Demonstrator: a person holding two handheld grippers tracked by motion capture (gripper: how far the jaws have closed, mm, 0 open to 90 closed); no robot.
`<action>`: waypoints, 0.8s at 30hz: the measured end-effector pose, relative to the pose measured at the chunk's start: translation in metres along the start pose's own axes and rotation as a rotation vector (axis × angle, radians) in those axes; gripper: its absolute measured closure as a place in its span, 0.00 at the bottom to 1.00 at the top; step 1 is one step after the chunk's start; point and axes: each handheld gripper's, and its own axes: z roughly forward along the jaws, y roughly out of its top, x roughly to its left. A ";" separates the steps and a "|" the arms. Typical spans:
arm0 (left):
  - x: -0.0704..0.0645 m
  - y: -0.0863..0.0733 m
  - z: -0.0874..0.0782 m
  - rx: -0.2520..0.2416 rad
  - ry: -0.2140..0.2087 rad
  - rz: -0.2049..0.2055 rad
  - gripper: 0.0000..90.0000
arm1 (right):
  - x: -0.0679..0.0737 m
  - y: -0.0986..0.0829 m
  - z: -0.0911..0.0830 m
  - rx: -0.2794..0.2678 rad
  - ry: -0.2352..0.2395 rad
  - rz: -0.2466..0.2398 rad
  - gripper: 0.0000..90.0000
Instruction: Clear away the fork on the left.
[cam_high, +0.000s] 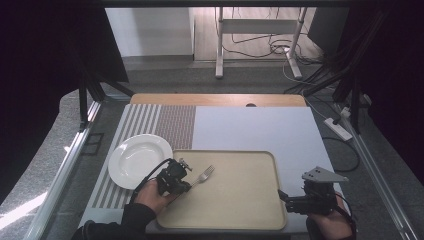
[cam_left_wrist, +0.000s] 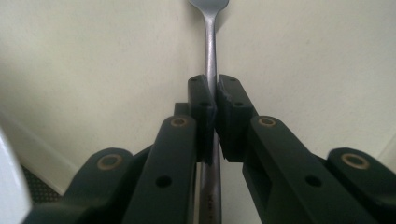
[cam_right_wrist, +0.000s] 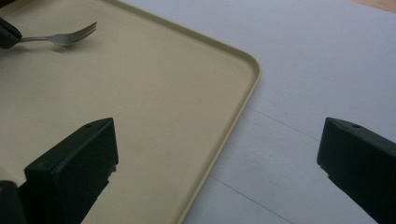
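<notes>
A metal fork (cam_high: 204, 175) is held over the left part of a beige tray (cam_high: 245, 200), tines pointing away and right. My left gripper (cam_high: 186, 184) is shut on its handle; in the left gripper view the handle (cam_left_wrist: 211, 56) runs up between the two black jaws of the left gripper (cam_left_wrist: 214, 93). My right gripper (cam_high: 283, 196) stands wide open at the tray's right edge with nothing between its jaws. From the right gripper (cam_right_wrist: 217, 154) view, the fork (cam_right_wrist: 60, 37) hangs at the far left above the tray (cam_right_wrist: 154, 107).
A white plate (cam_high: 140, 159) lies left of the tray on a striped placemat (cam_high: 145, 120). A pale grey mat (cam_high: 260, 127) covers the table behind and right of the tray. Table legs and cables (cam_high: 260, 45) are on the floor beyond.
</notes>
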 end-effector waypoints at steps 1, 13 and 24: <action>0.000 0.000 0.002 0.011 0.000 -0.002 0.94 | 0.000 0.000 0.000 0.000 0.000 0.000 0.00; -0.005 0.021 -0.004 -0.054 -0.041 0.059 0.99 | 0.000 0.000 0.000 0.000 -0.006 0.006 0.00; -0.006 0.028 0.015 0.016 -0.010 0.089 0.99 | -0.001 0.000 0.000 -0.002 -0.005 0.006 0.00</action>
